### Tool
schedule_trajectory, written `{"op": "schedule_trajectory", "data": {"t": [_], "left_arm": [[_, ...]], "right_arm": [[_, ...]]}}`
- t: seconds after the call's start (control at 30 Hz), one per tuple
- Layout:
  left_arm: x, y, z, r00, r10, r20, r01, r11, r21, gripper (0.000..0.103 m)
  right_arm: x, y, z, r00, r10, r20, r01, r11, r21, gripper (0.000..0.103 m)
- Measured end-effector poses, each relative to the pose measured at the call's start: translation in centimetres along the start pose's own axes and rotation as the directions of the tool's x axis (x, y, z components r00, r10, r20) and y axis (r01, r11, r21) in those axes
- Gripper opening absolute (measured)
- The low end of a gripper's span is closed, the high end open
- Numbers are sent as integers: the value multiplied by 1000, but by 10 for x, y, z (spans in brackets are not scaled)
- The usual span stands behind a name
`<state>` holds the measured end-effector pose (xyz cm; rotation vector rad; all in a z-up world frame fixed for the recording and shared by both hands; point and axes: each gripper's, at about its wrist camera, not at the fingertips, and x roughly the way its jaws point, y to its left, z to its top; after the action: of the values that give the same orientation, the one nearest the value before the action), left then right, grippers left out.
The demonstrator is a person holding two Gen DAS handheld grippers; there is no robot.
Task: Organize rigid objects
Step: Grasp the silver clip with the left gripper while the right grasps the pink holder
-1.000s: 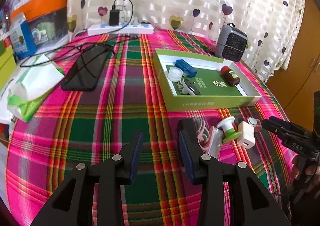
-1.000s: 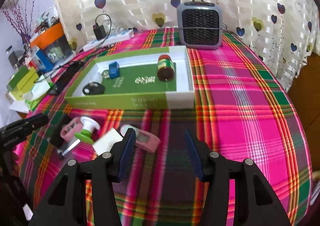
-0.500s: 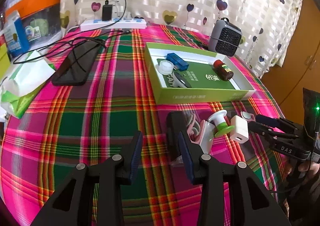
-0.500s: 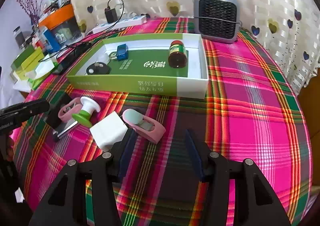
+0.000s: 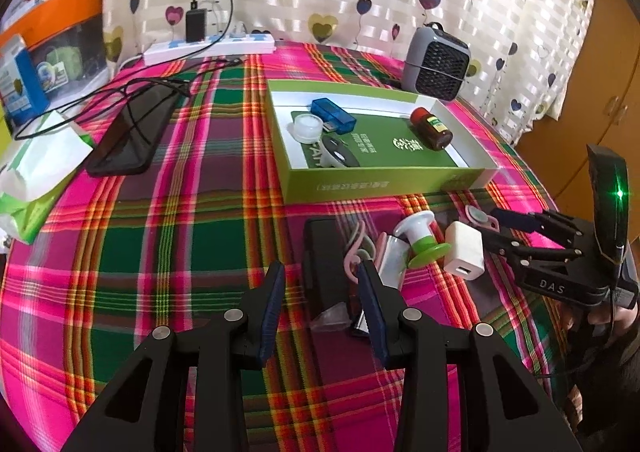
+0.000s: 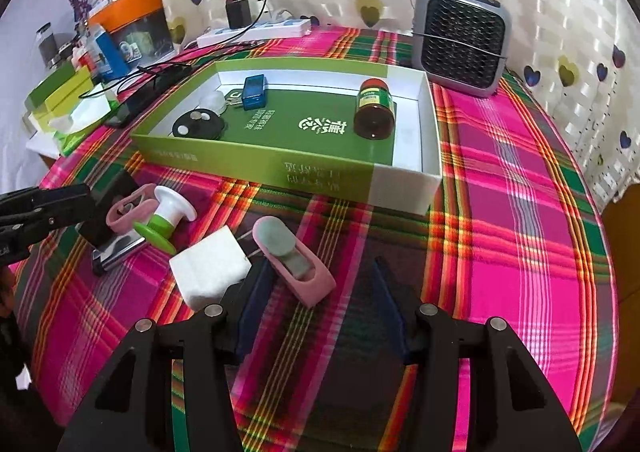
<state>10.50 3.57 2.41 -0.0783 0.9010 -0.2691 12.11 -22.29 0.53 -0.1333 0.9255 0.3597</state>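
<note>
- The left claw (image 5: 322, 304) stood open over the plaid-covered bench (image 5: 168, 220), with a black rectangular block (image 5: 320, 252) lying between its fingers; the pads did not press on it.
- The right claw (image 6: 316, 300) was also open and held nothing. A pink oblong case (image 6: 294, 260) lay with its near end between the fingers, close to the left one.
- A white charger cube (image 6: 210, 268) sat just beside the right claw's left finger, on the bench.
- A green-and-white spool (image 6: 166, 218) lay tipped against a second pink piece (image 6: 128, 210) and a shiny metal item (image 6: 118, 250), close to the black block.
- These loose pieces all rested in front of the green tray box (image 6: 256, 164), outside it.
- Inside the box lay a brown bottle (image 6: 374, 108) on its side, a blue USB gadget (image 6: 254, 90), a white cap (image 5: 306, 126) and a black round fob (image 6: 198, 124).
- A grey heater (image 6: 460, 38) stood behind the box, and a dark phone (image 5: 128, 132) lay well to its left.
</note>
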Motion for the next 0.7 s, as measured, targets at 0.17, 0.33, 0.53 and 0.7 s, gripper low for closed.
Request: {"op": "schedule_trajectory", "data": {"t": [0.17,0.33,0.53,0.7], "left_arm": [[7,-3,-1,999,22,-25,-22,1000,4,37],[11,-2,1,999,28,-31,-29,1000,-7,37],[12,3,4,998,52,-38,-53,999,-9,38],[12,6,2,997,62,-43,-63,998,-12,38]], "right_arm": [[3,2,4,1000,-13,-6,13,999,-32,52],[5,-1,6,1000,-20,-8,19,999,-28,52],[5,-4,7,1000,-29,-10,29,999,-14,52],[4,-4,6,999,-32,-7,32,999,-18,52]]}}
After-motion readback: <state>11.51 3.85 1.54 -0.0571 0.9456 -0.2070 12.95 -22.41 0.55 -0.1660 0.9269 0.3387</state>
